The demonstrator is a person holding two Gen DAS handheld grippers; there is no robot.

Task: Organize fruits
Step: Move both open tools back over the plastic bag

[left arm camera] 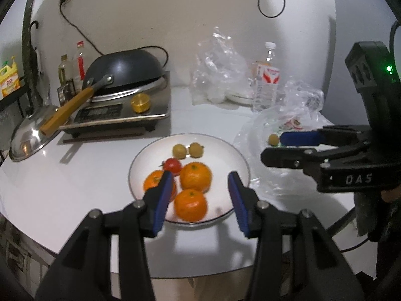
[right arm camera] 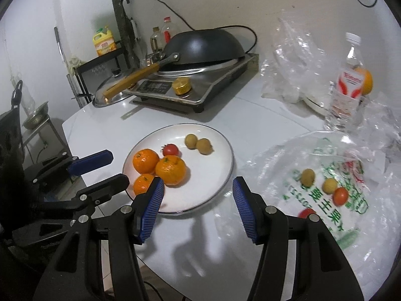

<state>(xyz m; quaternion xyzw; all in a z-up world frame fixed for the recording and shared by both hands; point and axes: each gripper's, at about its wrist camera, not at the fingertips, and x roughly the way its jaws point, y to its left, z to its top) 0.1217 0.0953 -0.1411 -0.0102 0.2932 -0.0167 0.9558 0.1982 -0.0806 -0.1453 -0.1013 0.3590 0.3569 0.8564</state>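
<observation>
Left wrist view takes in the white round tabletop [left arm camera: 62,188], with a steel induction cooker [left arm camera: 120,113] at the back carrying an upturned black wok with a wooden handle [left arm camera: 125,70]. Crumpled clear plastic bags [left arm camera: 220,70] and a clear water bottle with a red label [left arm camera: 267,80] stand toward the right. Nearer, a printed plastic bag lying flat [right arm camera: 325,195] holds two small tan fruits [right arm camera: 307,176] and two red tomatoes [right arm camera: 340,196]. Just left of that bag sits the white round plate with a dark rim [right arm camera: 213,175]. On it, three orange tangerines [right arm camera: 171,170] cluster together, touching; a small red tomato [right arm camera: 171,150] lies just behind them, and two small yellow-brown round fruits [right arm camera: 198,143] sit side by side further back. The left gripper [left arm camera: 200,193] hovers over the plate's near edge, blue pads spread wide, nothing between them. The right gripper [right arm camera: 198,205] hangs near the plate's right edge, likewise spread and empty.
</observation>
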